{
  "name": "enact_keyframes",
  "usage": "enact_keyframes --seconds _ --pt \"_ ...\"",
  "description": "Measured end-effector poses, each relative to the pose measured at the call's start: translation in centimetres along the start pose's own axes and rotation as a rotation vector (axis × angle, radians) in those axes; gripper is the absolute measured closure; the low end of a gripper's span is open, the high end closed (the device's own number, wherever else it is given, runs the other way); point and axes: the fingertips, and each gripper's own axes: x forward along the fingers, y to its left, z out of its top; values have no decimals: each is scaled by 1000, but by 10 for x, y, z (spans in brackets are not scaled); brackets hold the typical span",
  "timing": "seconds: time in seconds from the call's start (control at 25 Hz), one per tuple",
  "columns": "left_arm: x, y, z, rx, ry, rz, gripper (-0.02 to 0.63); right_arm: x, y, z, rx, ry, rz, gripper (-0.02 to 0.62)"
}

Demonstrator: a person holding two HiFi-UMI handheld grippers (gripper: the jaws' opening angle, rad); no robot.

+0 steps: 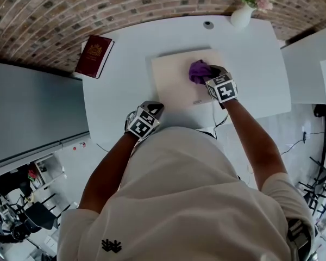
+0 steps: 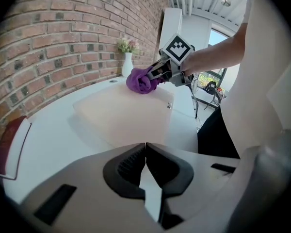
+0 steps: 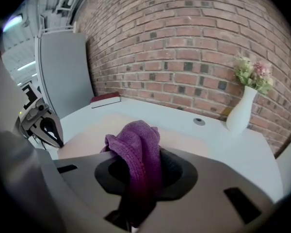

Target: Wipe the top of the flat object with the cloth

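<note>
Clamping the purple cloth (image 1: 198, 71) against the cream flat object (image 1: 173, 88) at upper centre, the right gripper (image 1: 209, 74) grips it; the left gripper (image 1: 151, 110), jaws together and empty, sits lower left.

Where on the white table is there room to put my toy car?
Bare table lies between the red book and the cream board, and right of the board by the vase. Crowded: purple cloth in right gripper.
</note>
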Motion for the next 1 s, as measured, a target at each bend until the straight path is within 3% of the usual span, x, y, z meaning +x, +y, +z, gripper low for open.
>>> enact_keyframes --seconds 0.32,0.56,0.72,1.0 --pt "1 0 1 -10 -1 3 581 -26 -78 -28 67 21 -137 477" --pt "1 -2 3 -16 0 7 581 -38 -103 -34 118 30 -198 477" --pt "2 -3 2 -17 -5 7 581 -42 -73 -3 97 -62 -134 477" --pt "3 -1 0 -29 -7 5 581 -12 34 55 -21 -111 82 477"
